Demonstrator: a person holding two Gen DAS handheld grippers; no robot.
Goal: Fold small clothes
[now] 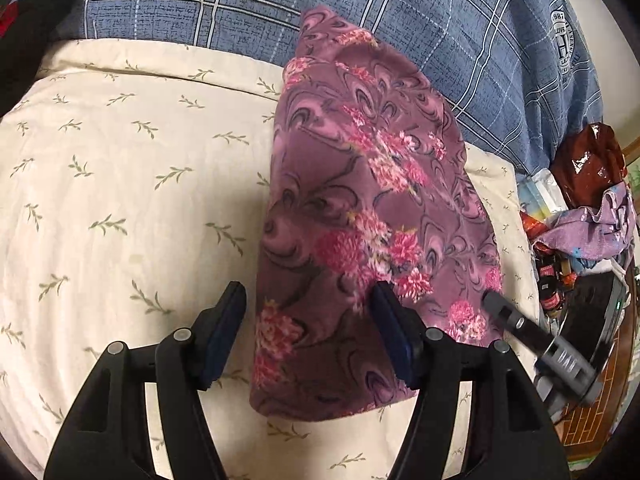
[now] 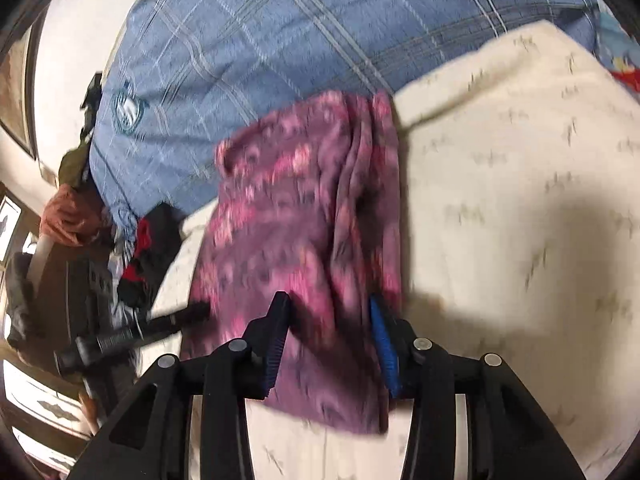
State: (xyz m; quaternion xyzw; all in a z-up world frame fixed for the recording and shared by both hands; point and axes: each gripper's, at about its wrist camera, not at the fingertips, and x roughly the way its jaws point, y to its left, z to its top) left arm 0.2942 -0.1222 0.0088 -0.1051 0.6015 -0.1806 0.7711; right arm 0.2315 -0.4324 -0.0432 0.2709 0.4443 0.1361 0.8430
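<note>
On the cream sheet (image 1: 120, 200), both grippers' spread jaws straddle the floral garment (image 1: 360, 208), blurred rightward.

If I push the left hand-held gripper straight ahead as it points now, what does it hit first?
Most likely the purple floral garment: the open left hand-held gripper already straddles its near edge. Beyond lies the blue plaid quilt. Depth is hard to judge.

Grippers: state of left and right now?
Left gripper: open, fingers straddling the purple floral cloth garment, not clamped.
Right gripper: open, fingers either side of the same garment; view blurred.
</note>
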